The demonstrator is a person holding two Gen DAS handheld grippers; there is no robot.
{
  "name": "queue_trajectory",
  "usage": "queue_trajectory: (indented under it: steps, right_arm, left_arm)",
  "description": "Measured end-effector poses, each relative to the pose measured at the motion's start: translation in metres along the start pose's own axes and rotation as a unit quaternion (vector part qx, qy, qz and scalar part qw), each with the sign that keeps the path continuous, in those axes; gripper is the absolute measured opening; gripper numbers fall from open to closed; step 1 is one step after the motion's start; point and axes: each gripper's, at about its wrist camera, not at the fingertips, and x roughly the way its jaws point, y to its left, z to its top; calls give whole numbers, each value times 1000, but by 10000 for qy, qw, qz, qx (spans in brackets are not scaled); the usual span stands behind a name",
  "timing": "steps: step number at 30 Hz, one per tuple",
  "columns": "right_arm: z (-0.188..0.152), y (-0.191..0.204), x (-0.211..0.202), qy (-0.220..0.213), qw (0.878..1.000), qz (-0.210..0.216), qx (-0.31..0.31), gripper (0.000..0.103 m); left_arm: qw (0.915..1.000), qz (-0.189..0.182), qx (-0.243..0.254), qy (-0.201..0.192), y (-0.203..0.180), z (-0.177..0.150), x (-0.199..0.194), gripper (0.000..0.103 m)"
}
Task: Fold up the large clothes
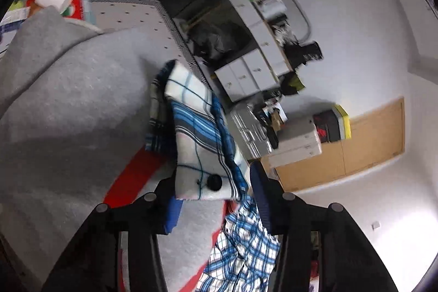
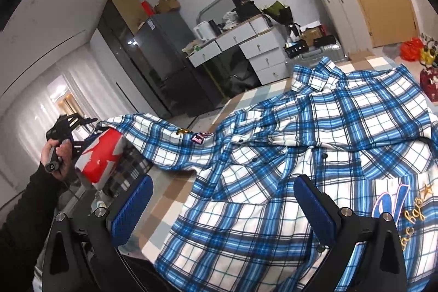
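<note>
Two grippers: right gripper (image 2: 223,205) parted wide over plaid shirt (image 2: 301,155), touching nothing. Left gripper (image 1: 213,196) partly closed around shirt cuff (image 1: 202,177); pad contact impossible to tell. Shirt spread across checked bed (image 2: 175,199); white dresser (image 2: 246,51) beyond.

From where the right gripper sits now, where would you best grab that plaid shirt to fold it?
Take the plaid shirt by its near hem edge, coming in low from the front. The cloth lies flat on the table with that edge nearest the open right gripper, so the fingers could probably slide over and under it. The buttoned middle looks too flat to pinch.
</note>
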Motion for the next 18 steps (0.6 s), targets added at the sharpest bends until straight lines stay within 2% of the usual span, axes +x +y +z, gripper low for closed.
queue_trajectory:
  steps: [2,4,5,6,8,13,15,18]
  right_arm:
    - [0,3,-1,-17,10000,-18,-79,103]
    - [-1,5,-1,-24,9999,-41,-159,103]
    - [-1,7,-1,-36,9998,-52,-213,103]
    - [-2,8,-2,-51,9996,-64,-267,103]
    - [-2,11,-3,-91,9992,-100,-368,103]
    - [-2,15,-5,-135,9985,-112,-527,103]
    - [-2,16,-6,-154,9982,-123,-571,103]
    - [-1,17,-8,-195,9976,-135,-645,103]
  left_arm:
    - [9999,12,-149,3,3,3,3,41]
    - [9999,142,-26,-81,0,3,4,41]
    - [9997,197,54,-115,-1,3,3,37]
    - [9995,257,121,-165,-3,2,3,22]
    - [9990,332,283,-107,-9,1,5,0]
    - [9947,430,675,-640,-29,2,-8,0]
    - [9920,536,863,-748,-39,2,-8,0]
    - [9903,560,1061,-701,-57,0,-1,0]
